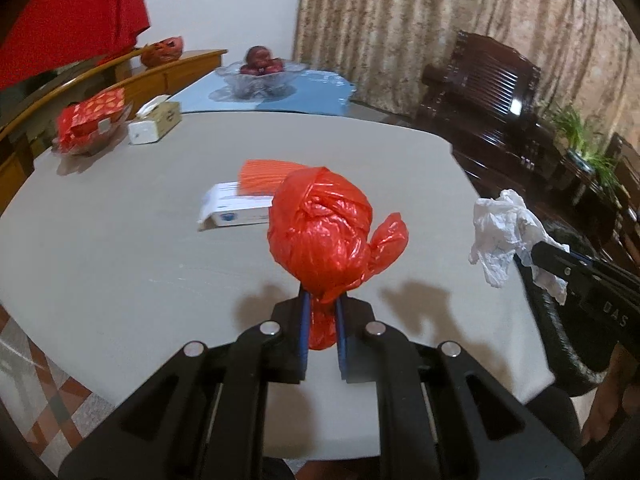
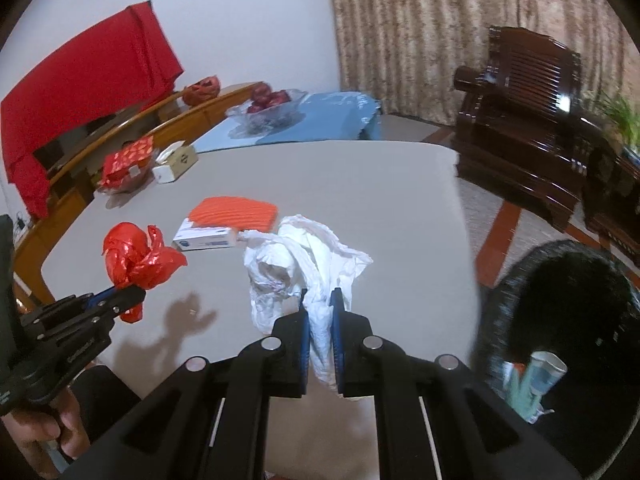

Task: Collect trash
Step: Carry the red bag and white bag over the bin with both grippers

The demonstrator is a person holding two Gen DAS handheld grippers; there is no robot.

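Note:
My left gripper (image 1: 321,320) is shut on a crumpled red plastic bag (image 1: 320,228) and holds it above the grey table (image 1: 120,240). It also shows in the right wrist view (image 2: 136,258), held at the left by the left gripper (image 2: 120,294). My right gripper (image 2: 320,320) is shut on a crumpled white tissue (image 2: 296,256) above the table's right part. The tissue also shows in the left wrist view (image 1: 504,236), beyond the table's right edge. A black trash bin (image 2: 560,312) with some trash inside stands on the floor right of the table.
A white-blue box (image 2: 206,238) and an orange pack (image 2: 236,212) lie mid-table. A tissue box (image 2: 176,162) and a red packet in a dish (image 2: 124,168) sit at the far left. A glass fruit bowl (image 2: 266,114) stands on a blue cloth. A dark wooden chair (image 2: 528,120) stands right.

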